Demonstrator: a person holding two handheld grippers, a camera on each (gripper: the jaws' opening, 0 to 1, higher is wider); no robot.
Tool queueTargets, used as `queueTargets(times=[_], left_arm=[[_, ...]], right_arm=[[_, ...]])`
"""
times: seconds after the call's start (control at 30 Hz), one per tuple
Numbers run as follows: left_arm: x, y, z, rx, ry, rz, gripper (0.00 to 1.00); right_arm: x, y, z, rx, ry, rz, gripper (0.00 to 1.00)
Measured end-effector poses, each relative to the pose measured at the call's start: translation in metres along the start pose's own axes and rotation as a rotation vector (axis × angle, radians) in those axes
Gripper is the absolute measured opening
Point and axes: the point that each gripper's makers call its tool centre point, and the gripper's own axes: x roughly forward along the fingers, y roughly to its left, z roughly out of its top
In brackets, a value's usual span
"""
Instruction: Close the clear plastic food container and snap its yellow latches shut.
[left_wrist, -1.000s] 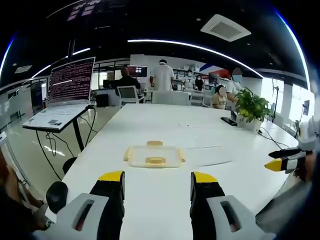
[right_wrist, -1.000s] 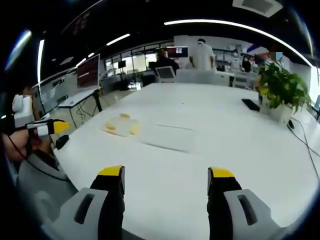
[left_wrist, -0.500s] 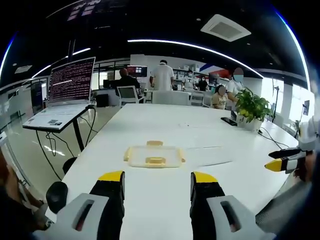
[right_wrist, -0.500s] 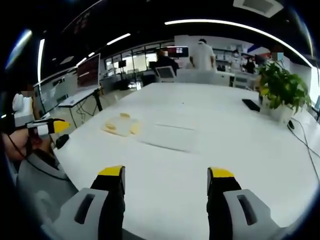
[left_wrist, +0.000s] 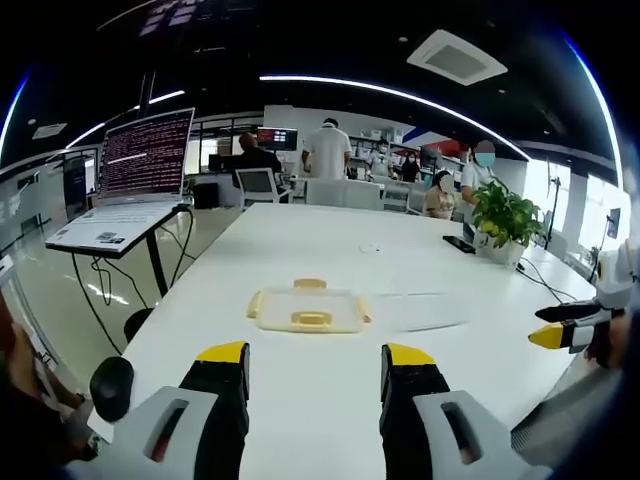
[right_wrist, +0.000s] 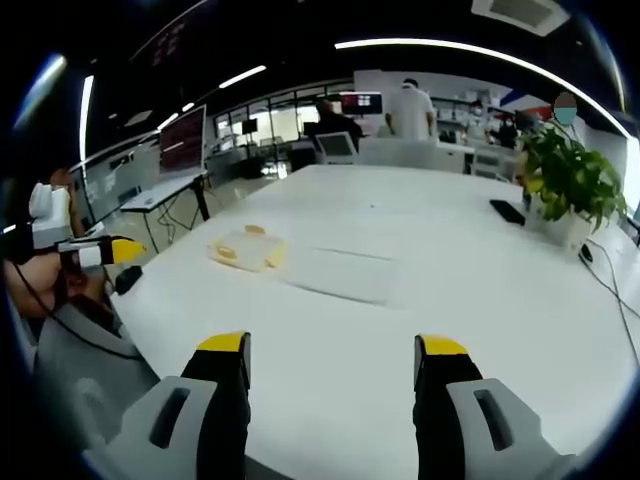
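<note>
At the bottom of the left gripper view, the left gripper (left_wrist: 313, 362), black-jawed with yellow tips, is held with its jaws spread apart and nothing between them. In the right gripper view the right gripper (right_wrist: 334, 358) is likewise released and empty at the bottom of the frame. Just above centre in the left gripper view, the clear rectangular plastic food container with yellow latches (left_wrist: 308, 308) lies on the white tabletop (left_wrist: 330, 240), well apart from both grippers. In the right gripper view it sits at centre left (right_wrist: 246, 248). A flat clear sheet-like piece (right_wrist: 340, 272) lies beside it.

The approach is best made from both sides, so the box can be steadied while a latch is pressed. Whether the lid is already seated, or the sheet-like piece is the lid, cannot be made out. Farther back stand a potted green plant (left_wrist: 503, 220) and a laptop with a lit screen (left_wrist: 140, 170).
</note>
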Motion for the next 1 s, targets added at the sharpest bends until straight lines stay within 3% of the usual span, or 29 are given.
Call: queueTargets(times=[0.1, 0.53, 1.0], left_arm=[[0.001, -0.002, -0.001, 0.024, 0.013, -0.006, 0.47], [0.013, 0.002, -0.004, -0.033, 0.042, -0.024, 0.47], [0.033, 0.013, -0.004, 0.037, 0.068, -0.049, 0.48]], right_arm=[[0.002, 0.001, 0.001, 0.006, 0.004, 0.004, 0.63], [0.020, 0.008, 0.016, 0.009, 0.004, 0.027, 0.63], [0.037, 0.014, 0.029, 0.003, 0.021, 0.068, 0.63]])
